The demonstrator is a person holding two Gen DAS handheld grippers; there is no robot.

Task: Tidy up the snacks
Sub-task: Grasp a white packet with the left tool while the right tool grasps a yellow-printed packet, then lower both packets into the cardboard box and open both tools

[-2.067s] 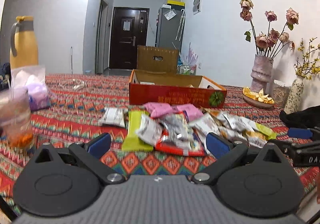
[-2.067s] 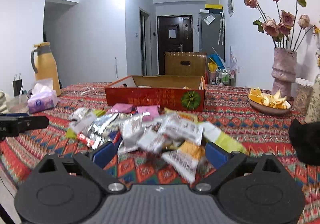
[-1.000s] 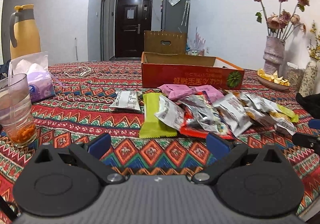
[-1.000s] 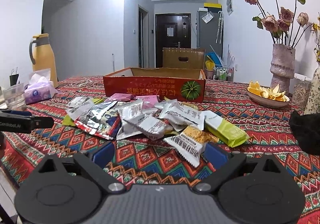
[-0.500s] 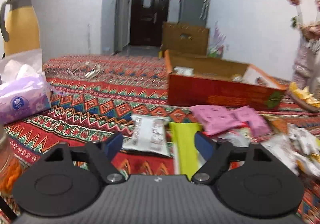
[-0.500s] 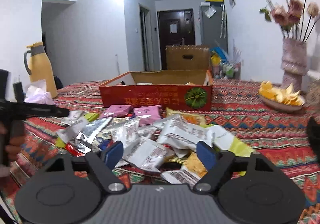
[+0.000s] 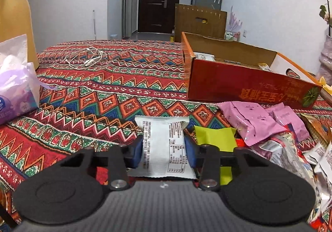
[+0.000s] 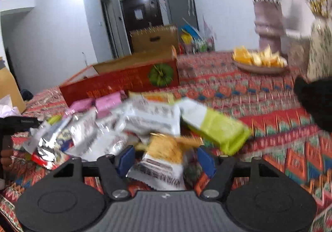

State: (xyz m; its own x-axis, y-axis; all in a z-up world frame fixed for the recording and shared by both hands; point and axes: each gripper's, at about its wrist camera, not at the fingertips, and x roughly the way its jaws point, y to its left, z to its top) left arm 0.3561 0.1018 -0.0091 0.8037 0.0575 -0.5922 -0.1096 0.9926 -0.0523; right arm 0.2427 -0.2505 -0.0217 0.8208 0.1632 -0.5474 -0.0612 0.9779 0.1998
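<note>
A white snack packet (image 7: 164,138) lies flat on the patterned tablecloth. My left gripper (image 7: 164,153) is closing on it, and both blue pads press its sides. To its right lie a green bar (image 7: 215,138) and pink packets (image 7: 251,120), with the open red box (image 7: 249,86) behind. In the right wrist view, my right gripper (image 8: 166,160) is closing around an orange-and-white packet (image 8: 164,155) at the near edge of the snack pile (image 8: 103,128). A gap still shows by the right pad. This view is blurred.
A tissue pack (image 7: 14,91) and a yellow jug (image 7: 14,24) stand at the left, with an earphone cable (image 7: 87,60) behind. At the right are a bowl of orange pieces (image 8: 259,62), a vase (image 8: 267,24) and a black object (image 8: 315,103).
My left gripper moved left and forward to the white packet and closed on it. My right gripper advanced into the pile, rolled, and narrowed its jaws around the orange-and-white packet.
</note>
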